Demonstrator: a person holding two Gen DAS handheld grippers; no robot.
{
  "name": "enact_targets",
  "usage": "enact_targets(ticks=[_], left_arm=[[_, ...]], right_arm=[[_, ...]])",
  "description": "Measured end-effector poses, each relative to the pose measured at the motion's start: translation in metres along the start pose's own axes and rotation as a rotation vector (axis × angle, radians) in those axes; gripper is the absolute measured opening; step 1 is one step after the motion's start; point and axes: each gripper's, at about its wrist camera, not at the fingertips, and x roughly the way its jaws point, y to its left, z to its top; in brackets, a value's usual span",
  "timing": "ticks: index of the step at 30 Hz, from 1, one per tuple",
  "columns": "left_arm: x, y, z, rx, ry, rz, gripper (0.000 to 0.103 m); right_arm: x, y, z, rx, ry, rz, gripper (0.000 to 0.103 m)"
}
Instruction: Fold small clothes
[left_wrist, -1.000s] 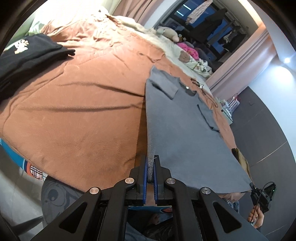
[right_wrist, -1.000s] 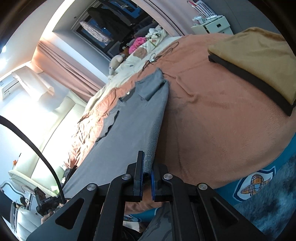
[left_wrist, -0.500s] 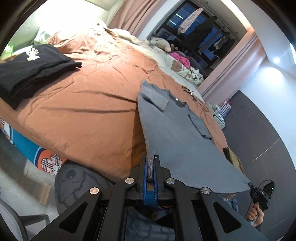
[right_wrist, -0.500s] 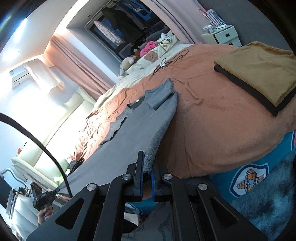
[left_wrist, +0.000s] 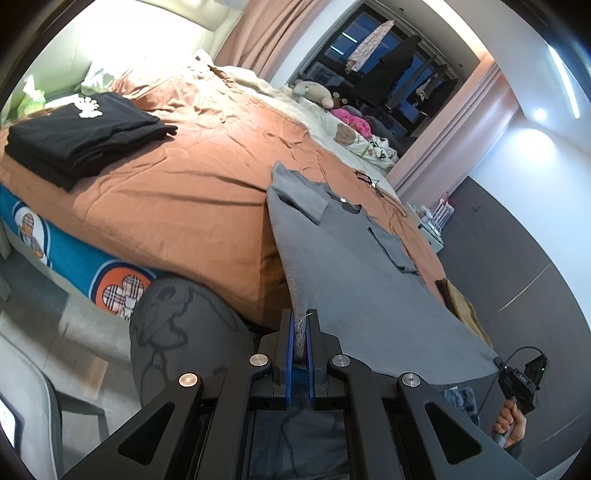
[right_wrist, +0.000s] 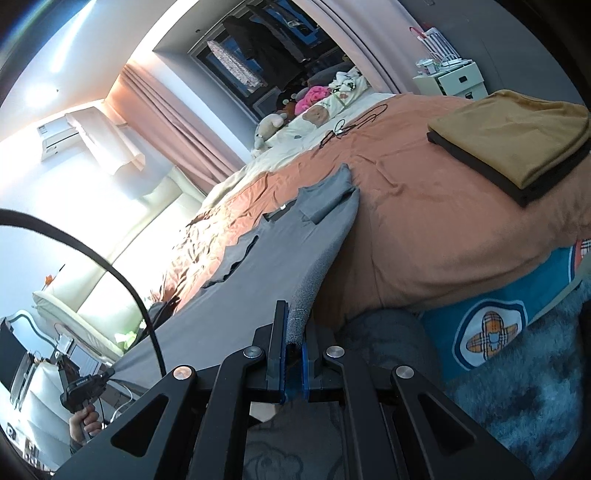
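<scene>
Shirt: grey shirt (left_wrist: 354, 266) stretched taut over bed (left_wrist: 177, 192), smoothing it for folding.
Grip: left hand-held gripper (left_wrist: 300, 332) and right hand-held gripper (right_wrist: 294, 332) each clamp a hem corner.

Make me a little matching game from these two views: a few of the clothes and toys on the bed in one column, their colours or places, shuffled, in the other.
Things:
1. grey shirt
2. black stack
3. tan garment
4. plush toy

Descriptions:
A. folded, lying on top of a black layer
B. stretched flat, hem clamped in both grippers
C. at the far end of the bed, near the dark window
D. folded pile with a white paw print

Pairs: 1-B, 2-D, 3-A, 4-C
</scene>
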Motion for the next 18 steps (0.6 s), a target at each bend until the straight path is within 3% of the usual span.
enact_targets(ticks=[10,18], left_arm=[[0.004,0.000,-0.001,-0.007,0.015,0.011,0.005],[0.015,-0.011,0.043,0.015,-0.020,0.003,0.005]], right_arm=[[0.002,-0.002,-0.001,0.007,0.015,-0.004,0.002],[0.012,-0.002,0.026,0.007,-0.022,0.011,0.002]])
